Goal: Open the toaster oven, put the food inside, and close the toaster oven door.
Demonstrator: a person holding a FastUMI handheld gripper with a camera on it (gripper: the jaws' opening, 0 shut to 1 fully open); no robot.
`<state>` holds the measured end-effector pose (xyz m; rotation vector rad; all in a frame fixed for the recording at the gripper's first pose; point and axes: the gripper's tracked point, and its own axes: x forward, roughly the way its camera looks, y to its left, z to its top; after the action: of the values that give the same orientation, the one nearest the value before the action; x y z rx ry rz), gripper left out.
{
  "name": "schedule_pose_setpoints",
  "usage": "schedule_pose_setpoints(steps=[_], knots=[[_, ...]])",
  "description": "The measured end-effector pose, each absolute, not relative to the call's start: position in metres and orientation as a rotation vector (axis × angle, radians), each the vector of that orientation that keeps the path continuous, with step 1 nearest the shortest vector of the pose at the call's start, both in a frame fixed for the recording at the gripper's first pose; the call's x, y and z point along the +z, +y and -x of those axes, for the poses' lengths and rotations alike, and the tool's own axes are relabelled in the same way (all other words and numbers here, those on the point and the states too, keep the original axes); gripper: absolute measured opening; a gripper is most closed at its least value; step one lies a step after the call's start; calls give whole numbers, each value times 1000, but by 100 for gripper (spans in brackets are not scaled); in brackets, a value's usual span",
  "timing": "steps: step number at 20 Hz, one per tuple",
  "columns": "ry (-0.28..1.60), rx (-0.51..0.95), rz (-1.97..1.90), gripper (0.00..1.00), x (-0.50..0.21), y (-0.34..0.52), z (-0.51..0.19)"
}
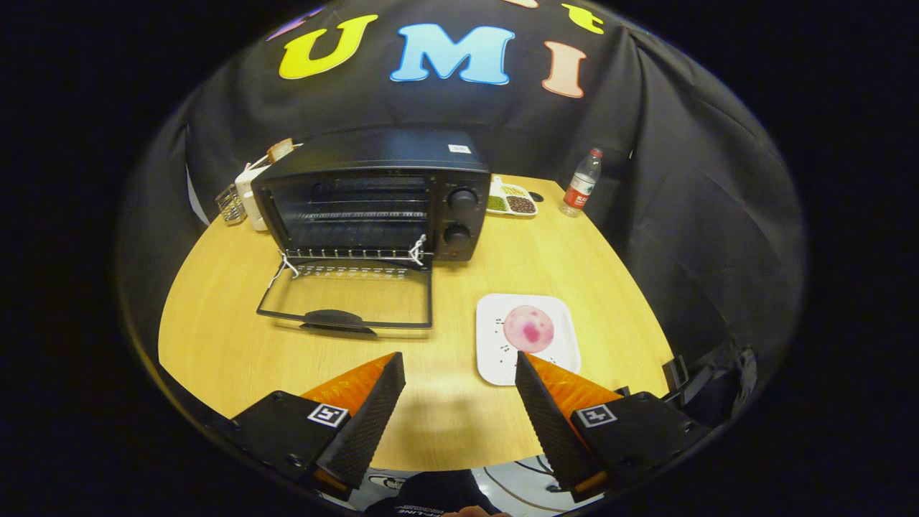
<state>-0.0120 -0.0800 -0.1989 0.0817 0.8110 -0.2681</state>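
A black toaster oven (380,194) stands at the back of the wooden table (237,345), its glass door (352,301) folded down flat toward me with the handle at the front. The wire rack shows inside. A round pink food piece (528,329) lies on a white square plate (495,362) to the right of the door, just ahead of my right finger. My gripper (458,366) is open above the table's near edge, with nothing between its fingers.
Behind the oven to the right sit a divided tray of grains (511,199) and a water bottle (581,184). A white appliance and a small wire basket (231,204) stand at the oven's left. Bare table lies between the door and the fingers.
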Motion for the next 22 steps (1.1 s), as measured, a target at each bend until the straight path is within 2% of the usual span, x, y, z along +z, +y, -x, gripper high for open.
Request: schedule_pose_setpoints(steps=[5,12,22], knots=[[860,-269,-84,98,-216,-144,12],[985,-181,-84,98,-271,-228,-7],[1136,-118,-118,98,-334,-263,-16]])
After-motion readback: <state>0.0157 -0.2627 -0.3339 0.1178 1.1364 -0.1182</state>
